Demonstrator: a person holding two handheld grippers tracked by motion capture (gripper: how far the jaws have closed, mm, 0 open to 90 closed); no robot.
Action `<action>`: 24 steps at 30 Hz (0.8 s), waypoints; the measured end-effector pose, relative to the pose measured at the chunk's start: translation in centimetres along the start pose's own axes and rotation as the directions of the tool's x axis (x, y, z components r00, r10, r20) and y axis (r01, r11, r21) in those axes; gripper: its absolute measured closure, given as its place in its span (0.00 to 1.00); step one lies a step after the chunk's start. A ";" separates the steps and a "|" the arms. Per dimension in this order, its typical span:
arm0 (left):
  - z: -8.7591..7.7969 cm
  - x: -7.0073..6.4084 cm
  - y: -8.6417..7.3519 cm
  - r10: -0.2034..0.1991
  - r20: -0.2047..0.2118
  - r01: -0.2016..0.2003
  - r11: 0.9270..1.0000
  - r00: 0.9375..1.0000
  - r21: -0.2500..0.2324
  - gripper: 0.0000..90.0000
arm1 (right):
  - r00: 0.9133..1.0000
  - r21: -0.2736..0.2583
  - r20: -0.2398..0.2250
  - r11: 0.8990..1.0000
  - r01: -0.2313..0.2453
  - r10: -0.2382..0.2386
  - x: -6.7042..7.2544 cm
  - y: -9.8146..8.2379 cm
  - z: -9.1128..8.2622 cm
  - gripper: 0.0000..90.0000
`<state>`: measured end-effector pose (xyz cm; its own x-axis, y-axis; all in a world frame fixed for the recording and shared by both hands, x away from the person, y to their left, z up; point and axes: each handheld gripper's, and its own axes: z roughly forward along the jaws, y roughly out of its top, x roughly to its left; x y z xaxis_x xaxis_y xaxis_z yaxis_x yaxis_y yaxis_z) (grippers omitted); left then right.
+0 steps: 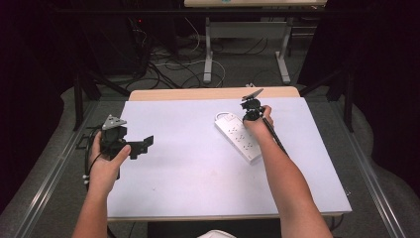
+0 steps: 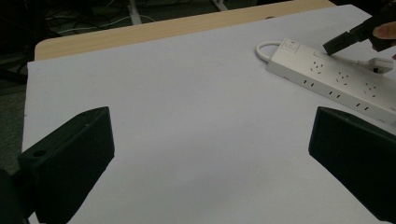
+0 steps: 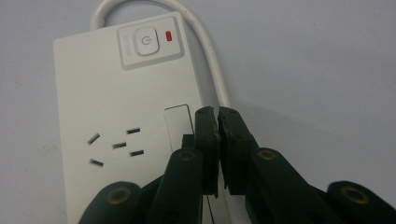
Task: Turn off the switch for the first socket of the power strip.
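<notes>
- Power strip (image 1: 238, 136), white, lies flat on the table's right half, set at a slant with its switch end toward the far edge.
- Table (image 1: 198, 168) carries a pale sheet over nearly all of its top; a bare wooden strip shows along the far edge.
- Left gripper (image 1: 141, 145) is held in the person's left hand (image 1: 106, 161) over the table's near-left part, well apart from the strip. In the left gripper view its two black jaws stand wide, one at each side of the frame, with bare sheet between them.
- Right gripper (image 3: 217, 122) is held in the person's right hand (image 1: 258, 124) above the strip's switch end and points down at it. In the right gripper view its jaws are drawn together to a thin slit, with nothing between them, their tips over the strip's edge beside a narrow rectangular panel (image 3: 177, 123).
- White cord (image 3: 205, 42) loops out from the strip's switch end and runs back along its side, passing under the right gripper's jaws.
- Power button (image 3: 145, 41) sits at the strip's end, a small red light (image 3: 169, 35) just beside it.
</notes>
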<state>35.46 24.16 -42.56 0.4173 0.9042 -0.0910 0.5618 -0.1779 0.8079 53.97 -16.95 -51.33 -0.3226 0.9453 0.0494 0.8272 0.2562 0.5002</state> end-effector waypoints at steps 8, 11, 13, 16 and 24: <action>-0.3 -0.1 0.0 0.010 0.002 -0.010 1.000 1.000 -0.005 0.00 | 1.000 -0.065 -0.003 0.998 0.026 -0.026 0.0 0.4 -0.9 0.86; -0.3 -0.1 0.0 0.001 0.004 -0.001 1.000 1.000 -0.001 0.00 | 1.000 -0.096 -0.010 0.995 0.025 -0.026 0.0 0.5 -1.2 0.82; -0.3 0.1 0.0 0.013 0.000 -0.013 1.000 1.000 0.002 0.00 | 0.999 -0.106 -0.028 0.994 0.021 -0.024 -0.1 0.5 -1.3 0.79; -0.2 0.0 -0.1 0.001 0.004 -0.001 1.000 1.000 -0.002 0.00 | 0.998 -0.122 -0.042 0.992 0.034 -0.039 -0.2 0.6 -1.6 0.76; -0.3 0.0 -0.1 -0.009 0.006 0.009 1.000 1.000 -0.006 0.00 | 0.991 -0.167 -0.108 0.984 0.058 -0.077 0.1 0.6 -3.1 0.69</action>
<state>35.20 24.28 -42.53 0.4163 0.9035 -0.1020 0.5613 -0.1671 0.8106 52.96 -17.31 -48.32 -0.4332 0.8953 0.1039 0.7185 0.2734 0.6396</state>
